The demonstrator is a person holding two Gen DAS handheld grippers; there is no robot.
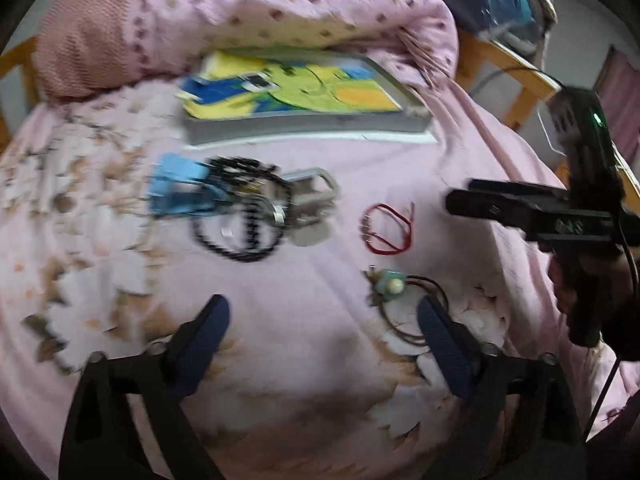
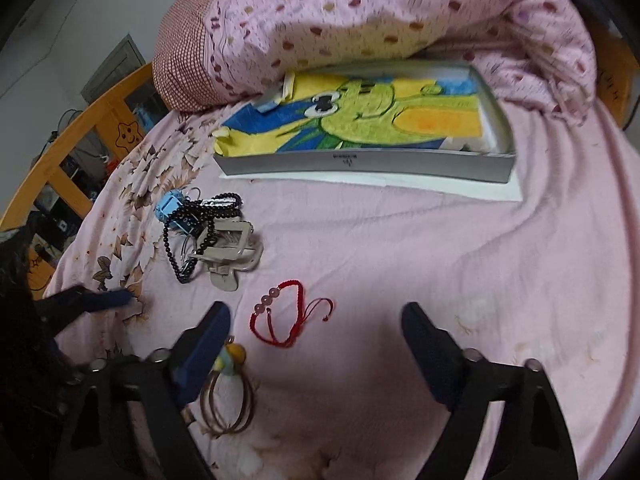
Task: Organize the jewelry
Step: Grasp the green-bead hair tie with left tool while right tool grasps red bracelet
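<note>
Left tongs (image 1: pixel 324 344) and right tongs (image 2: pixel 316 344) both spread wide, empty, above the bed sheet (image 2: pixel 400 248); red string bracelet (image 2: pixel 280 316) lies between right fingers.

Black plastic left gripper (image 1: pixel 322 334) w/ blue textured pads (image 1: pixel 202 344), silver screws lower frame. Black right gripper (image 2: pixel 316 336): same build; thin black cable seen right edge, left wrist view.
</note>
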